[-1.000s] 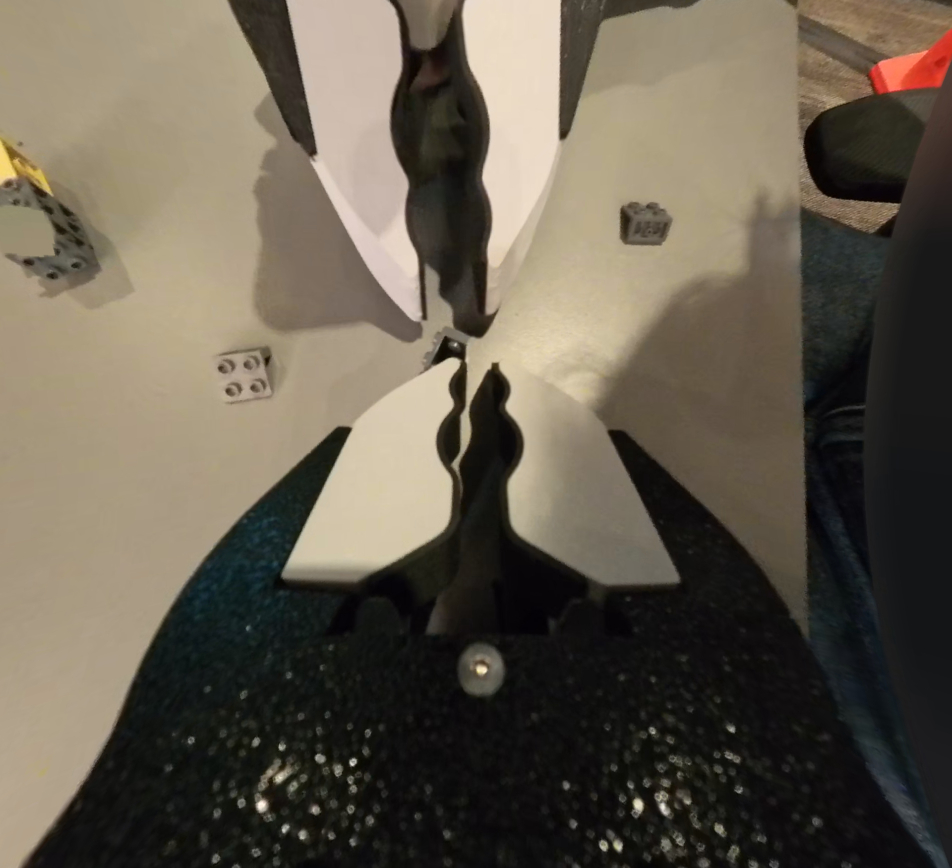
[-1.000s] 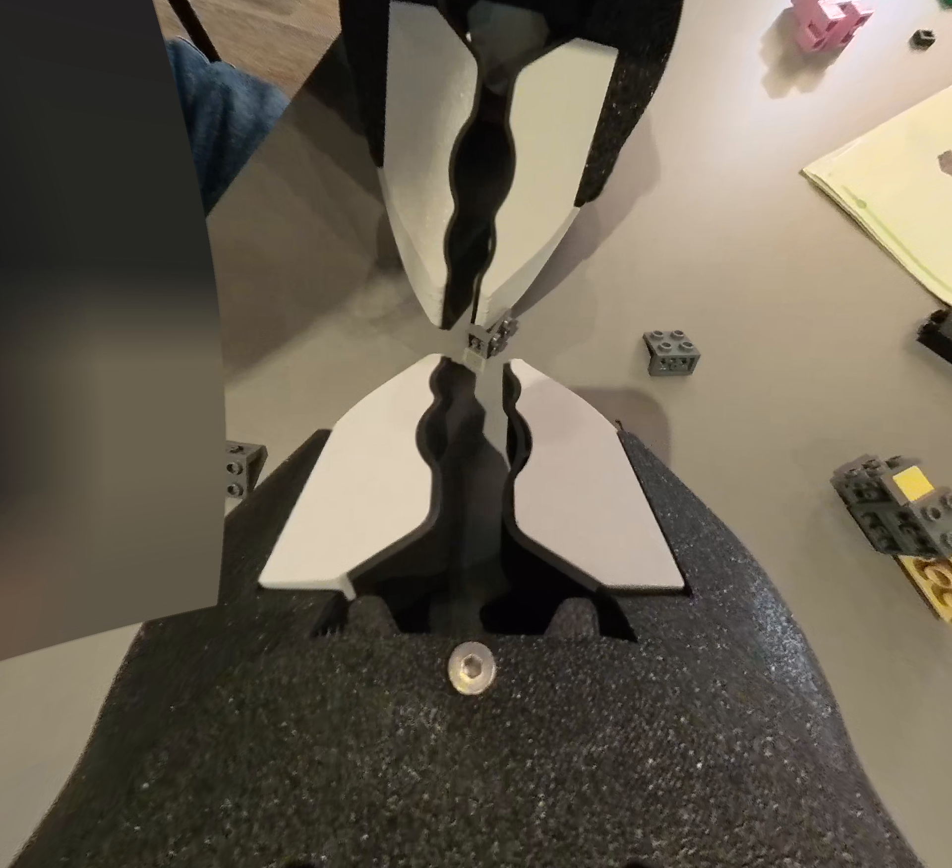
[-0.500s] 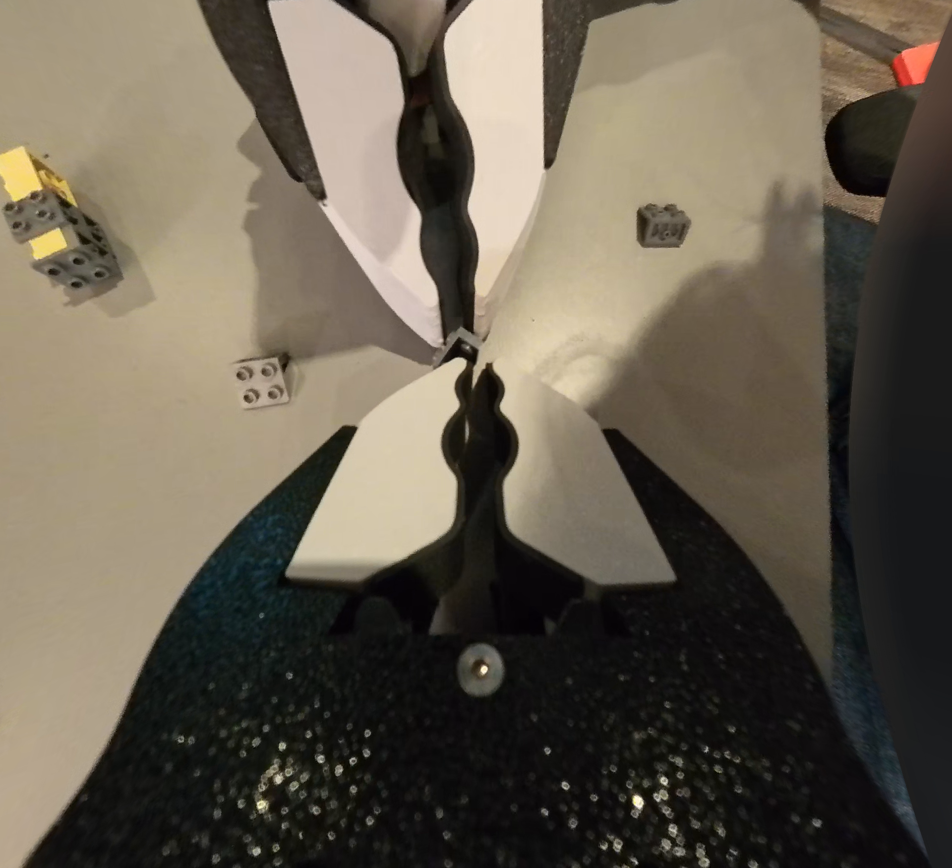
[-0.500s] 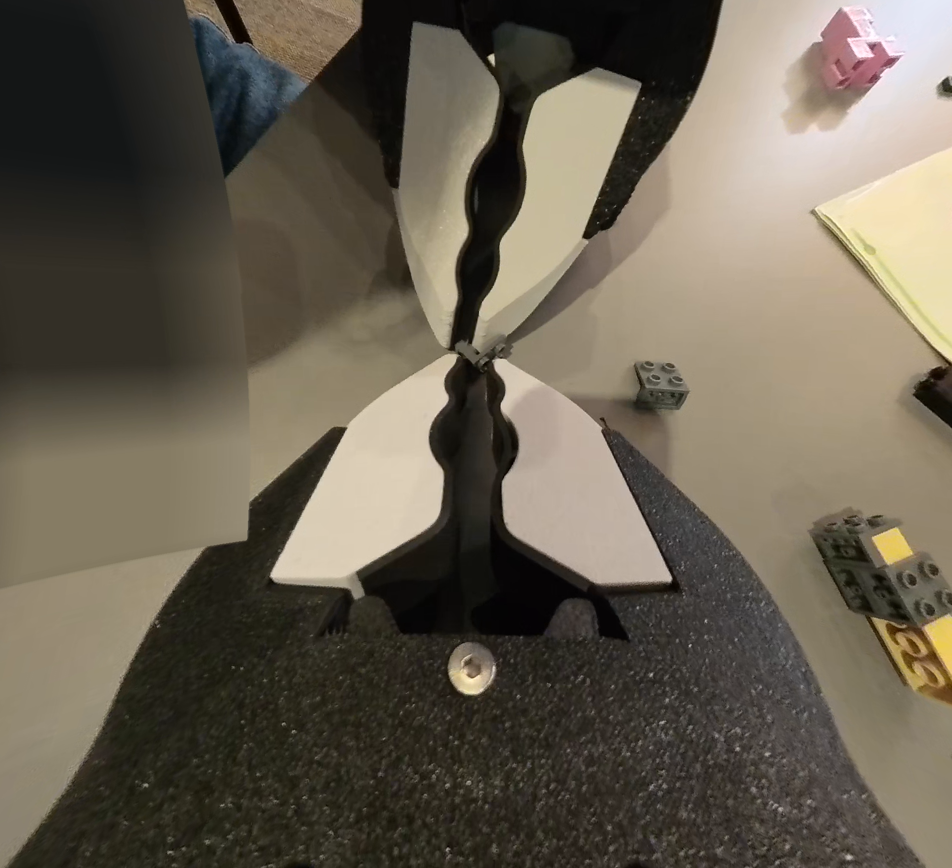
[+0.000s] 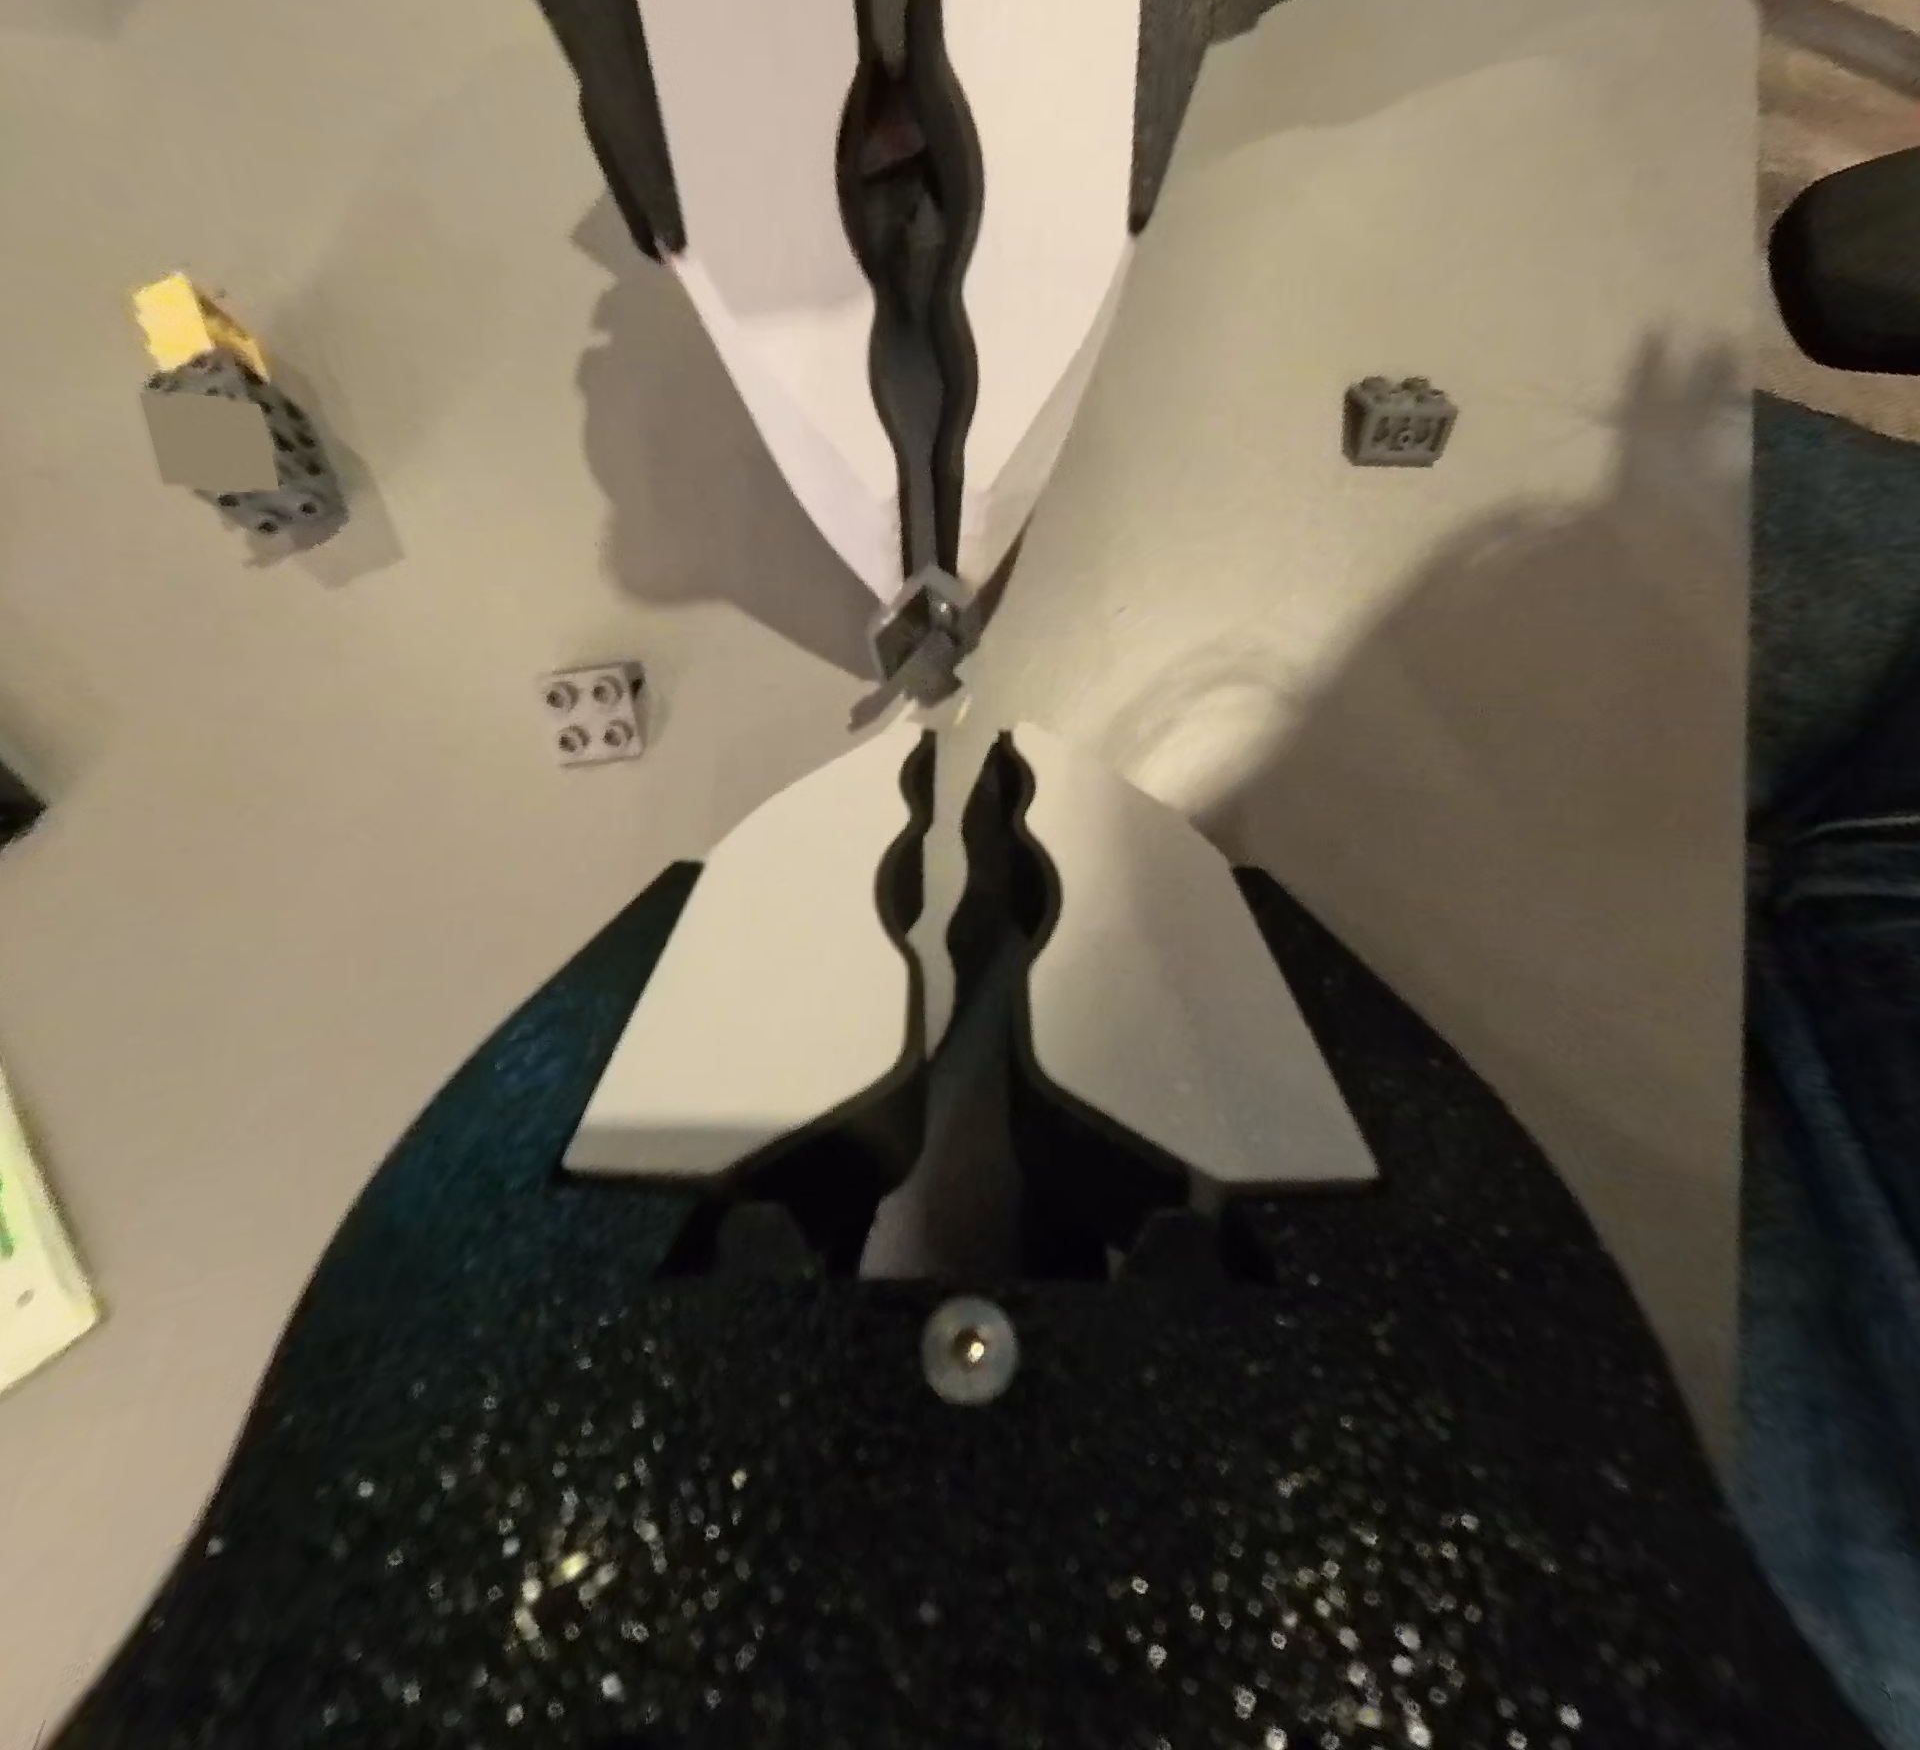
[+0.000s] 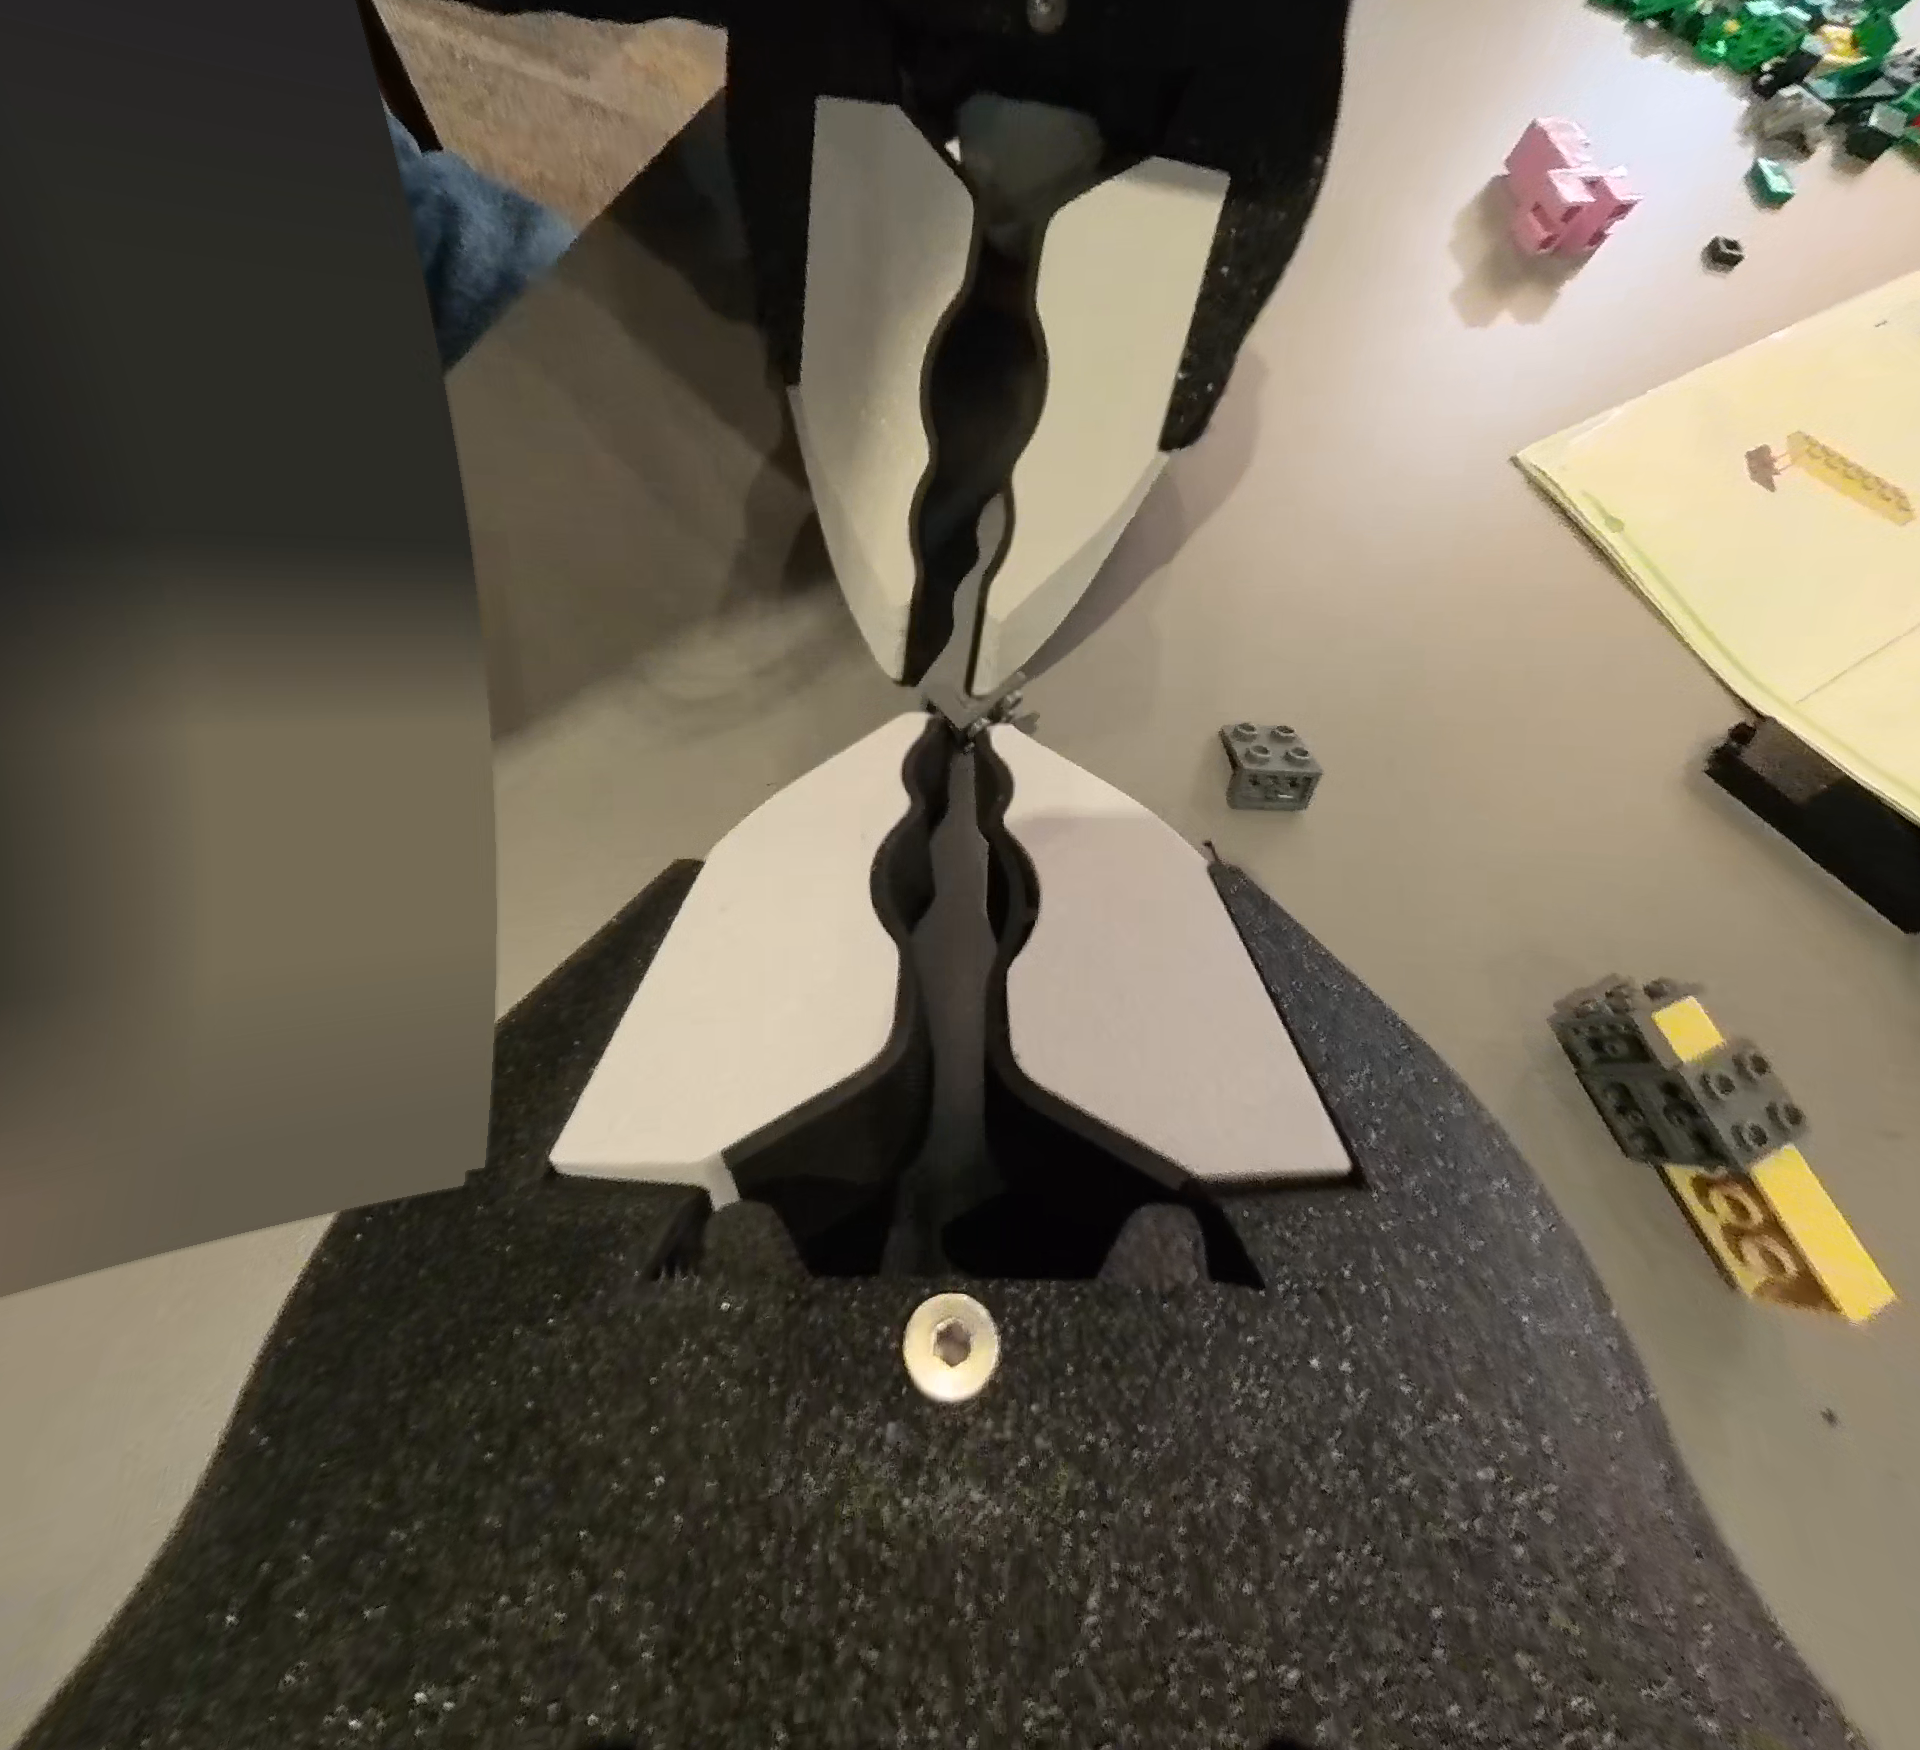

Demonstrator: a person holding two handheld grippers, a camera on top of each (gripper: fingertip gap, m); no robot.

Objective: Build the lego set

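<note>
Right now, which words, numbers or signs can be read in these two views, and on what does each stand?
Instruction booklet: a printed drawing, no readable words.
Yellow plate: dark printed marks beside it, too blurred to read.
Grey brick: marks on its side, too blurred.
Nothing else is readable.

A grey table [image 6: 1351,557] beside brown floor [image 6: 561,90] and a dark chair [image 5: 1860,266].

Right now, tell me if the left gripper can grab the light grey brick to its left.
Probably not yet: the left gripper looks shut on the small grey piece shared with the right gripper. The brick itself lies unobstructed.
</note>
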